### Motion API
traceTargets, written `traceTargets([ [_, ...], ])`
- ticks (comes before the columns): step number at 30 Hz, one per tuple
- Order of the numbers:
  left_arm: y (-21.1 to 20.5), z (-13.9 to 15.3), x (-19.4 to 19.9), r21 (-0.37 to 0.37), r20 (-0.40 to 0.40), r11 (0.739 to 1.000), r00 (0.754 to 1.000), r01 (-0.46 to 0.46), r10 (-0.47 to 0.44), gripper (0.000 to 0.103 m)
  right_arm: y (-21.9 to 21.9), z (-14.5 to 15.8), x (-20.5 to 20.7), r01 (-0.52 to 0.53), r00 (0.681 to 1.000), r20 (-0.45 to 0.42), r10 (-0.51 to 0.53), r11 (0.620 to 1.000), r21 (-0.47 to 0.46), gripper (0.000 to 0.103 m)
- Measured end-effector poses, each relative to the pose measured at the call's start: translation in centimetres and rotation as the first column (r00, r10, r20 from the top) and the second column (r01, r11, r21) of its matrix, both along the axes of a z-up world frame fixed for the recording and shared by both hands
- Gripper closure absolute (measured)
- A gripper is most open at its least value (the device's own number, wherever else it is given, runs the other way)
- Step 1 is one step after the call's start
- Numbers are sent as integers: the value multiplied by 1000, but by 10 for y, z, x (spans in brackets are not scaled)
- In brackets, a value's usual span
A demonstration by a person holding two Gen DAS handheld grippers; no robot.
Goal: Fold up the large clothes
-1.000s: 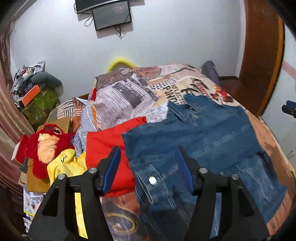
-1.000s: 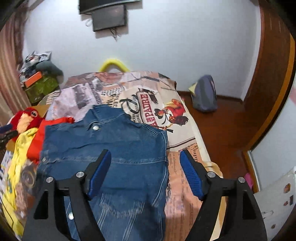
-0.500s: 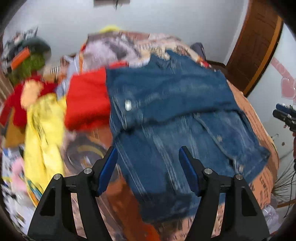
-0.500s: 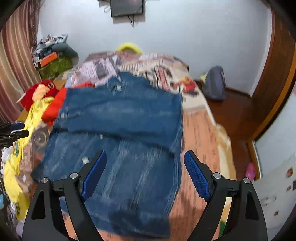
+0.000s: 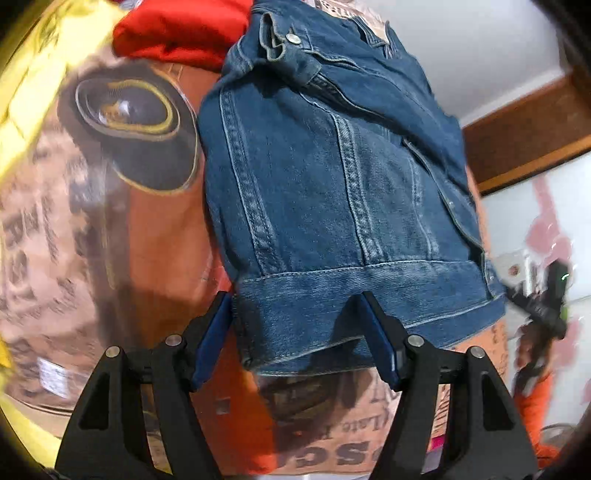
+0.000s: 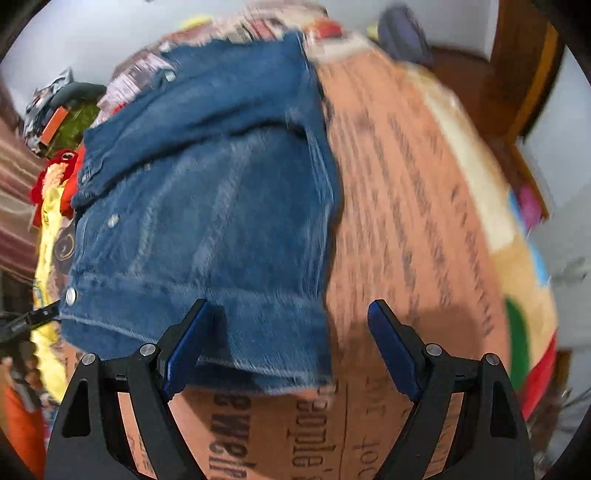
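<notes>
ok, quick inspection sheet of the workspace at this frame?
Surface: bed with printed bedspread.
Job's things: denim jacket lying on it, upper part folded down, hem toward the grippers.
Clutter: red garment, yellow cloth, red plush toy beside the jacket.
Grippers: left gripper open, hem corner between the pads, no pinch; right gripper open over the other hem corner; both have just opened wider.
Cables: nothing seen.
Surroundings: white wall, wooden door, bag on floor.

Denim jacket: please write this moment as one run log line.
phase: reaching hem | denim jacket: flat on bedspread | left gripper: open over near-left hem corner | right gripper: open over near-right hem corner | nothing held
</notes>
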State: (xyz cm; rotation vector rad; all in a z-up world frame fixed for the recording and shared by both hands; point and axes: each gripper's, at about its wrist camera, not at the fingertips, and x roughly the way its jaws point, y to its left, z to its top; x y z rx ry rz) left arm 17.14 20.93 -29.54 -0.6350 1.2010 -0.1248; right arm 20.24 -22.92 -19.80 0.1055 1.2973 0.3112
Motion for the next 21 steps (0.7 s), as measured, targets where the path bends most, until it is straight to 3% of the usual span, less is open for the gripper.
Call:
traceTargets([
  [5, 5, -6, -7, -86, 24, 993, 996, -83, 85, 35, -7, -9, 0, 37, 999, -20, -34, 992, 124, 20],
  [8, 2, -8, -10, -90, 29, 992, 996, -85, 88, 35, -7, -17, 4, 50, 998, -38, -43, 978, 204, 21],
  [12, 2, -10, -10, -96, 32, 992, 995, -87, 90, 37, 0, -25, 16, 69, 997, -38, -62, 970, 233, 40],
  [16, 6, -8, -13, -87, 28, 990, 993, -110, 113, 69, 2, -24, 25, 97, 995, -45, -90, 975, 199, 70],
  [18, 12, -6, -14, -89, 32, 989, 992, -117, 120, 78, 2, -21, 24, 82, 996, -45, -73, 970, 230, 81],
  [21, 17, 4, -15, -95, 56, 987, 989, -131, 137, 84, 2, -12, 22, 67, 998, -15, -65, 969, 239, 86],
])
